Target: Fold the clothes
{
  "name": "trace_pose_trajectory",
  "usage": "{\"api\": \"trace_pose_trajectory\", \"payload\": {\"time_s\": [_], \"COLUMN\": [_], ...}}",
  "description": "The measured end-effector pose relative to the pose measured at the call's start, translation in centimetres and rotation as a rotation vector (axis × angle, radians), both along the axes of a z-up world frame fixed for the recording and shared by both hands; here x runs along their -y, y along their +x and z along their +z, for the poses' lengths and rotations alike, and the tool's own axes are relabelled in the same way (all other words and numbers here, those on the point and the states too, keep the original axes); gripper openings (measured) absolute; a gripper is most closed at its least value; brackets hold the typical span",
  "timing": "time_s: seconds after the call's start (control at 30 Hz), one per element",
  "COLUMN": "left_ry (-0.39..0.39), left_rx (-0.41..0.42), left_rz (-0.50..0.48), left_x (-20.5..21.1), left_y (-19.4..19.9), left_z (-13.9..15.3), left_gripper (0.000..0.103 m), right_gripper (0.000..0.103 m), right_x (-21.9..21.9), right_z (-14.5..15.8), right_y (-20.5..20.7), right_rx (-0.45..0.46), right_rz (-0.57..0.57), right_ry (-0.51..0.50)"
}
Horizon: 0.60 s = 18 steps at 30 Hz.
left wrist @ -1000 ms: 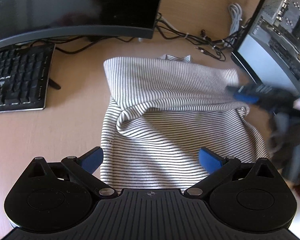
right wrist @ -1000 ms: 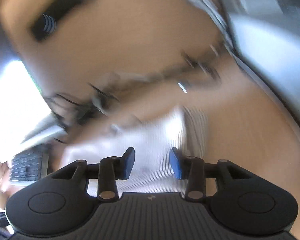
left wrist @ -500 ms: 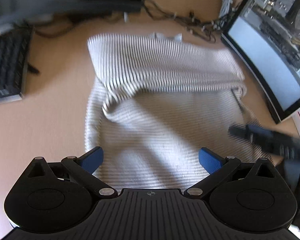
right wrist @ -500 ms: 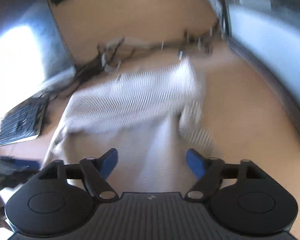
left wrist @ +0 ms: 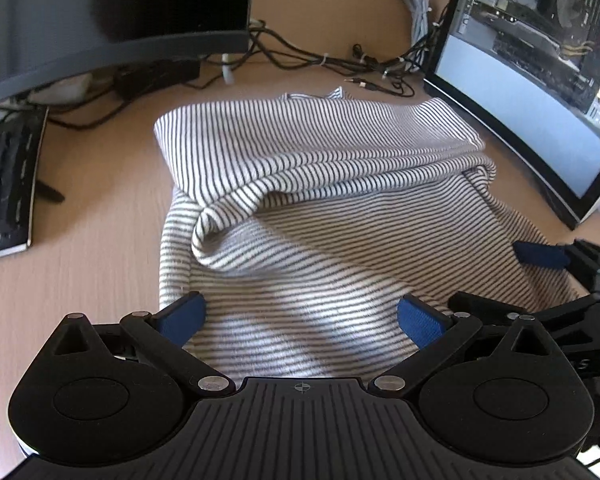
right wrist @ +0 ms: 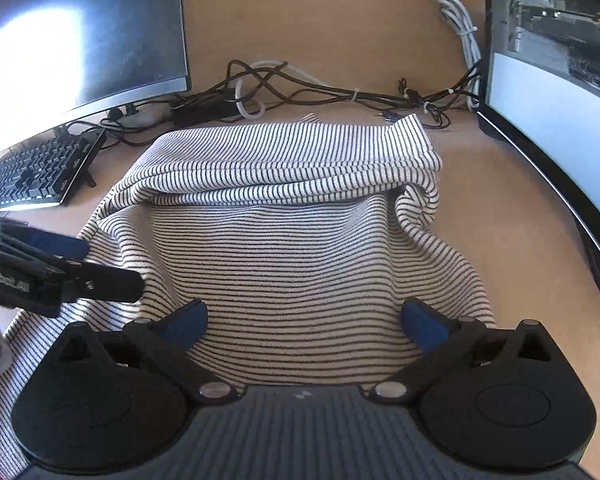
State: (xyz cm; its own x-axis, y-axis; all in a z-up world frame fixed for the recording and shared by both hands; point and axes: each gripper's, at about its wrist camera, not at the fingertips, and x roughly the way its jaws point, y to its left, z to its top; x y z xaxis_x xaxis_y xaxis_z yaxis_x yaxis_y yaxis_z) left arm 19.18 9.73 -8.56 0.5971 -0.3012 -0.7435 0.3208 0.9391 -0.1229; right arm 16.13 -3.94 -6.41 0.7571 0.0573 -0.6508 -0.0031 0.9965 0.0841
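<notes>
A white garment with thin black stripes (left wrist: 324, 200) lies on the wooden desk, its far part folded back toward me into a thick band; it also shows in the right wrist view (right wrist: 292, 232). My left gripper (left wrist: 300, 318) is open and empty over the garment's near left part. My right gripper (right wrist: 304, 320) is open and empty over the near right part. The right gripper shows at the right edge of the left wrist view (left wrist: 560, 264), and the left gripper at the left edge of the right wrist view (right wrist: 40, 268).
A dark monitor (left wrist: 100, 8) and a black keyboard (left wrist: 4, 184) stand at the left. A second screen (left wrist: 540, 80) stands at the right. Tangled cables (left wrist: 340, 60) lie behind the garment. The wooden desk (left wrist: 80, 240) shows at the left.
My right gripper has opened wide and pulled back from the garment's far right edge to its near right part. The left gripper stayed open and shifted slightly.
</notes>
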Motion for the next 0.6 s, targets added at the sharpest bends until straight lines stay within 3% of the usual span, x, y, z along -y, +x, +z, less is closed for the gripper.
{"api": "trace_pose_trajectory", "payload": {"time_s": [0.2, 0.37, 0.6], "left_ry": [0.031, 0.088, 0.079], "left_rx": [0.027, 0.088, 0.114], "left_rz": [0.022, -0.025, -0.031], "left_x": [0.9, 1.6, 1.6], "left_y": [0.9, 0.1, -0.7], "left_z": [-0.2, -0.9, -1.1], "left_gripper": [0.103, 0.103, 0.103], "right_gripper": [0.103, 0.103, 0.103], "right_x": [0.1, 1.0, 0.7], "right_z": [0.1, 0.0, 0.0], "right_y": [1.9, 3.1, 2.5], "right_rx": [-0.045, -0.038, -0.04], "right_rz": [0.05, 0.066, 0.055], "right_ry": [-0.043, -0.037, -0.05]}}
